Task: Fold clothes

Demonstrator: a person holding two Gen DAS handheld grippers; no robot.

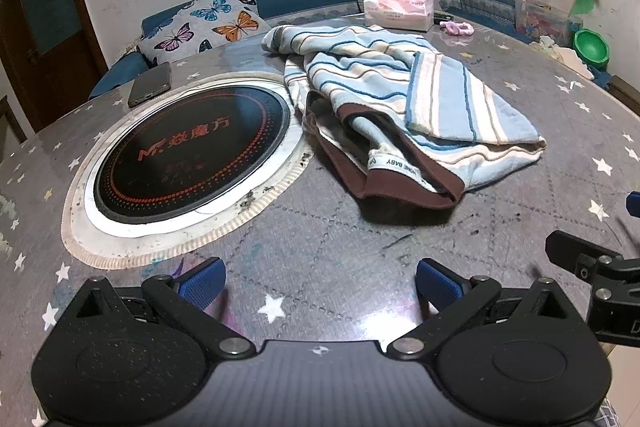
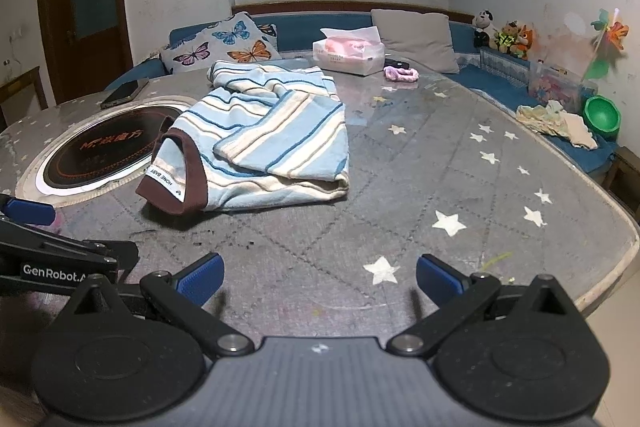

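Observation:
A small striped garment (image 1: 400, 99) in light blue, cream and dark blue, with a brown neckband and a white label, lies loosely bunched on the grey star-print table (image 1: 320, 259). In the right wrist view the same garment (image 2: 272, 139) sits ahead and left of centre, one part folded over the top. My left gripper (image 1: 320, 285) hovers open over bare table short of the brown collar. My right gripper (image 2: 318, 277) is also open, nothing between its blue pads, near the table's front. Each gripper shows at the edge of the other's view.
A round black induction cooktop (image 1: 192, 155) is set into the table left of the garment, with a phone (image 1: 150, 85) behind it. A tissue pack (image 2: 348, 53) and pink hair tie (image 2: 400, 73) lie at the far side. Crumpled cloth (image 2: 556, 121) and a green bowl (image 2: 602, 115) sit on the right bench.

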